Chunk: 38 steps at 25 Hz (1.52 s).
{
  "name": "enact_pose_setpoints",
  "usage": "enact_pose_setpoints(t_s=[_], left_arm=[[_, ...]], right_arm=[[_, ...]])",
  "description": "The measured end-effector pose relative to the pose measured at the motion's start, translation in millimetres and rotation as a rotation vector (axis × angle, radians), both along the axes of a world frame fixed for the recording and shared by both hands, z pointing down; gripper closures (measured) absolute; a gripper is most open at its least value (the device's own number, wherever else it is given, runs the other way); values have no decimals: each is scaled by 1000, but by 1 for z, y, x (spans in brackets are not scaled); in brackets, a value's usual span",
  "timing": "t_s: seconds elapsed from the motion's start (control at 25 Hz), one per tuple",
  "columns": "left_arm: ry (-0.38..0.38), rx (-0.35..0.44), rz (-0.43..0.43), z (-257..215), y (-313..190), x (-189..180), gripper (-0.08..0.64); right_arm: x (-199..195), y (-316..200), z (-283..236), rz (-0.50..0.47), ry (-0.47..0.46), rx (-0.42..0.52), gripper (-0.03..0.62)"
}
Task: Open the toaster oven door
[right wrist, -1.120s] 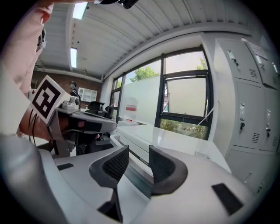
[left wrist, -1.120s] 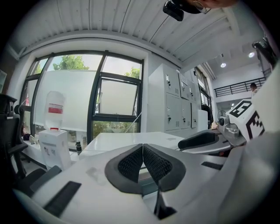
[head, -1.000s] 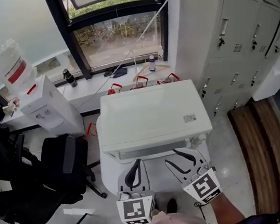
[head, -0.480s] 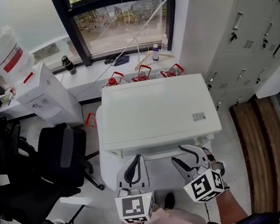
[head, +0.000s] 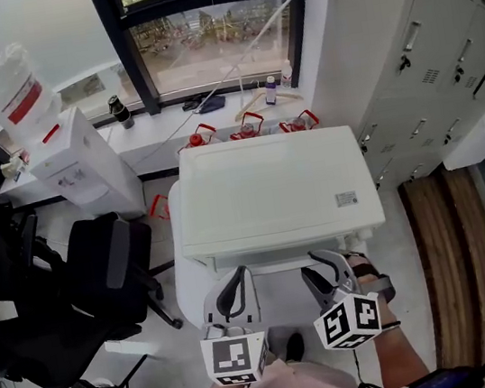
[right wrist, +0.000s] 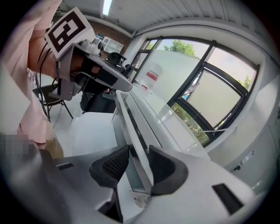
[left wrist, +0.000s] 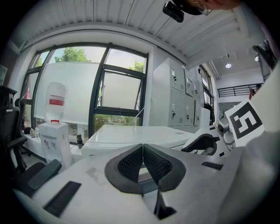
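A white toaster oven point(head: 275, 197) sits on a white table point(head: 189, 288), seen from above; its front faces me. Its door handle point(head: 277, 266) is a pale bar along the front edge. My right gripper point(head: 328, 269) reaches that bar near its right end. In the right gripper view the handle point(right wrist: 131, 131) runs between the two black pads of the right gripper point(right wrist: 139, 159) and fills the gap. My left gripper point(head: 231, 293) hangs just short of the oven front, its pads pressed together on nothing point(left wrist: 142, 146). The oven's top point(left wrist: 131, 132) lies beyond them.
A water dispenser point(head: 75, 174) and a black office chair point(head: 102, 284) stand at the left. Grey lockers point(head: 438, 48) line the right, with a wooden bench point(head: 456, 273) below. Red-handled items point(head: 249, 128) stand behind the oven, under the window sill point(head: 210, 102).
My right gripper has moved forward onto the oven's door handle and its jaws have narrowed around it. The left gripper has stayed shut and barely moved.
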<state>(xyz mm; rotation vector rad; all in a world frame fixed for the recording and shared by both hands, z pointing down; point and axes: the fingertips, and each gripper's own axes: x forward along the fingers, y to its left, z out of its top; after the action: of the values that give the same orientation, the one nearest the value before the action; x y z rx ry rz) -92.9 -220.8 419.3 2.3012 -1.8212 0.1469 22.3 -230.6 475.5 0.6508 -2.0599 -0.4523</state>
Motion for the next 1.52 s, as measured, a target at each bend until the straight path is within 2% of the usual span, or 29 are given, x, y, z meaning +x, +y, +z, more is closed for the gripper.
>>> enact_pose_setpoints(t_s=[0.88, 1.52], left_arm=[[-16, 14, -14, -9, 27, 5, 546], [-43, -54, -29, 17, 33, 7, 546]], right_arm=[[6, 44, 12, -50, -2, -60, 477], [12, 85, 31, -83, -34, -145, 488]])
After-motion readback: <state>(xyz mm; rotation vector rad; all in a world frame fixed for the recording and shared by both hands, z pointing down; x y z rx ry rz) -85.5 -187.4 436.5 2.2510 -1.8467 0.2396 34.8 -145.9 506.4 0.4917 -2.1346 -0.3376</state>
